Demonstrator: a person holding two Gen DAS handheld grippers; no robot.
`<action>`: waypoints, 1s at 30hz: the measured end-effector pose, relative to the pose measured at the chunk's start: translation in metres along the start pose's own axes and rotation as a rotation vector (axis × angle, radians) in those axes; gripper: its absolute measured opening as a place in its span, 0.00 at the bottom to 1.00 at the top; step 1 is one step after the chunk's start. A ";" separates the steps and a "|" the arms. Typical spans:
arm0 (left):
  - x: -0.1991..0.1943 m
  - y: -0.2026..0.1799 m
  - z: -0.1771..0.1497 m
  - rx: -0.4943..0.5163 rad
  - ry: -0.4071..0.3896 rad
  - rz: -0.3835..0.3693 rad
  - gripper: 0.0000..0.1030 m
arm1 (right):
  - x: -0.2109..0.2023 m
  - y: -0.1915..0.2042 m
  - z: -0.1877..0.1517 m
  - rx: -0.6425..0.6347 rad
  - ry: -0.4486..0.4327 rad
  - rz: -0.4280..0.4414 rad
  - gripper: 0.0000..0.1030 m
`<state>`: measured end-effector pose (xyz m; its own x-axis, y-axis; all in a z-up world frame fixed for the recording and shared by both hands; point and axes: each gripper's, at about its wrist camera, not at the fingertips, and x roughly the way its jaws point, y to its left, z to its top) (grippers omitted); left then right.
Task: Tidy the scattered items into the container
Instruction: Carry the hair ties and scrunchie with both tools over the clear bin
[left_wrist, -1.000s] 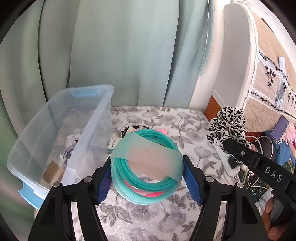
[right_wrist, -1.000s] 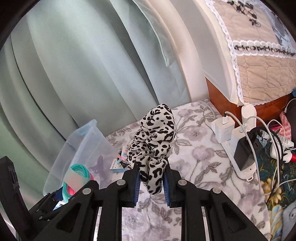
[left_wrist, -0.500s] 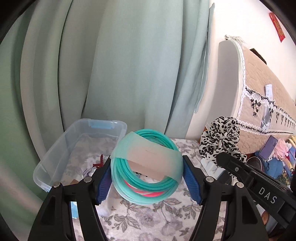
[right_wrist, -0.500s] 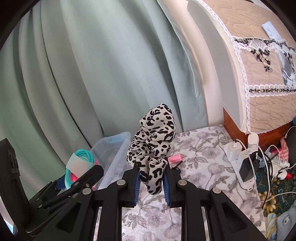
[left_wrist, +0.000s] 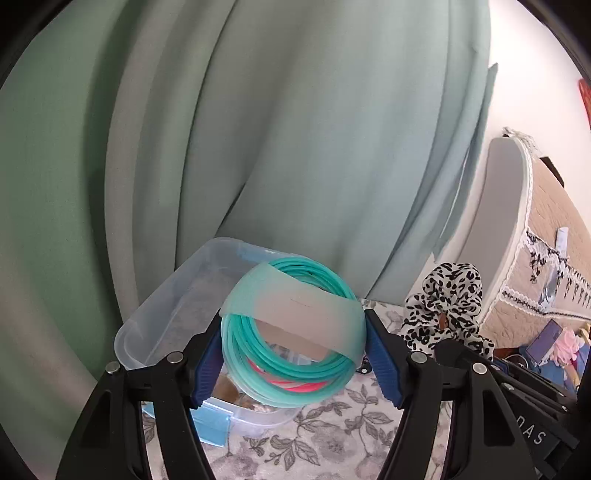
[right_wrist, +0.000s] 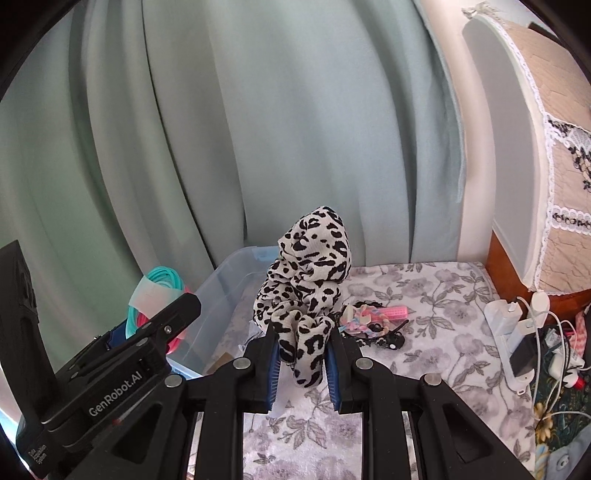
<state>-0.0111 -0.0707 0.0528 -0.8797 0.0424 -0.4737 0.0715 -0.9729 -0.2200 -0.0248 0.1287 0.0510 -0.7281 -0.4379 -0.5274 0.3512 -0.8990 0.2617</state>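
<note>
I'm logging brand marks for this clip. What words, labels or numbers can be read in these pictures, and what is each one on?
"GenRobot.AI": white print on the side of the left gripper body, seen from the right wrist view.
"DAS": white letters on the right gripper body, in the left wrist view; the first letter is partly cut off.
Small white print low on the left gripper body: too small to read.

Looks like somebody's bedroom at home. Long pale green curtains (right_wrist: 258, 129) hang behind a worktop covered in a grey floral cloth (right_wrist: 424, 295), a quilted lace-trimmed cover (right_wrist: 554, 184) drapes something bulky at the right edge, and chargers on a white power strip (right_wrist: 517, 332) sit beside hair clips (right_wrist: 373, 325) and a clear plastic storage bin (left_wrist: 166, 306).
</note>
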 end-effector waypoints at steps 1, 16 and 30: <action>0.002 0.008 0.001 -0.015 0.000 0.005 0.69 | 0.005 0.006 -0.001 -0.011 0.012 0.004 0.22; 0.031 0.103 -0.011 -0.182 0.052 0.082 0.69 | 0.083 0.073 -0.019 -0.121 0.170 0.057 0.22; 0.074 0.110 -0.027 -0.196 0.155 0.062 0.69 | 0.131 0.084 -0.034 -0.135 0.266 0.072 0.22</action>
<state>-0.0560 -0.1687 -0.0296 -0.7893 0.0327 -0.6131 0.2262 -0.9129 -0.3399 -0.0710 -0.0041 -0.0236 -0.5249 -0.4703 -0.7094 0.4842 -0.8505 0.2056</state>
